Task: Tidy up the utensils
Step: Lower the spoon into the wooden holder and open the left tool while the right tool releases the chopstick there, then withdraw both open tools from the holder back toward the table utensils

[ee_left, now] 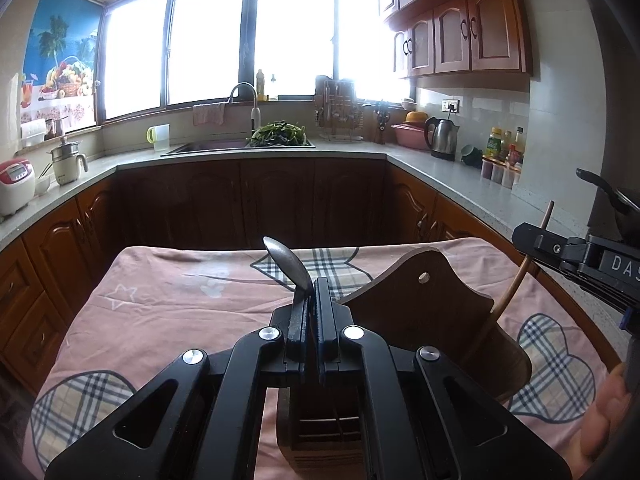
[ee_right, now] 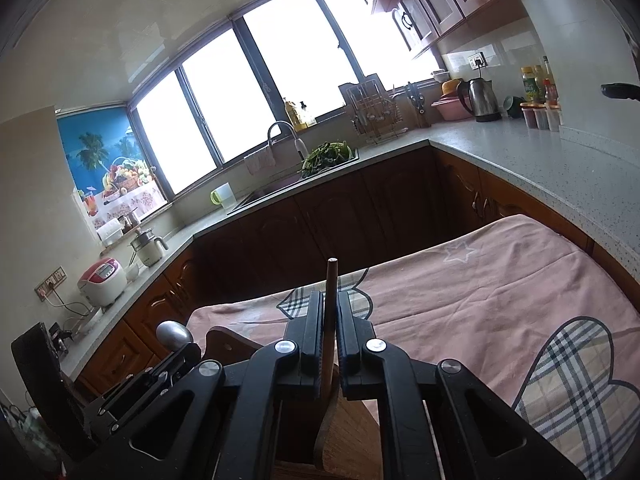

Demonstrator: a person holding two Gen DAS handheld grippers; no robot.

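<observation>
My left gripper (ee_left: 312, 300) is shut on a metal spoon (ee_left: 288, 264), bowl end up, above a dark wooden utensil holder (ee_left: 424, 312) on the pink tablecloth (ee_left: 180, 300). My right gripper (ee_right: 330, 320) is shut on a wooden utensil's handle (ee_right: 331, 280), whose lower end reaches into the holder (ee_right: 344, 432). In the left wrist view the right gripper (ee_left: 532, 240) holds that wooden handle (ee_left: 516, 280) at the right, slanting into the holder. In the right wrist view the left gripper (ee_right: 180, 354) and spoon bowl (ee_right: 174, 332) show at lower left.
The table with the pink cloth (ee_right: 500, 292) stands in a U-shaped kitchen. The counter (ee_left: 452, 188) carries a kettle (ee_left: 442, 138), bottles (ee_left: 504, 148), a sink with greens (ee_left: 278, 134), a rice cooker (ee_left: 14, 184) and a small pot (ee_left: 68, 160).
</observation>
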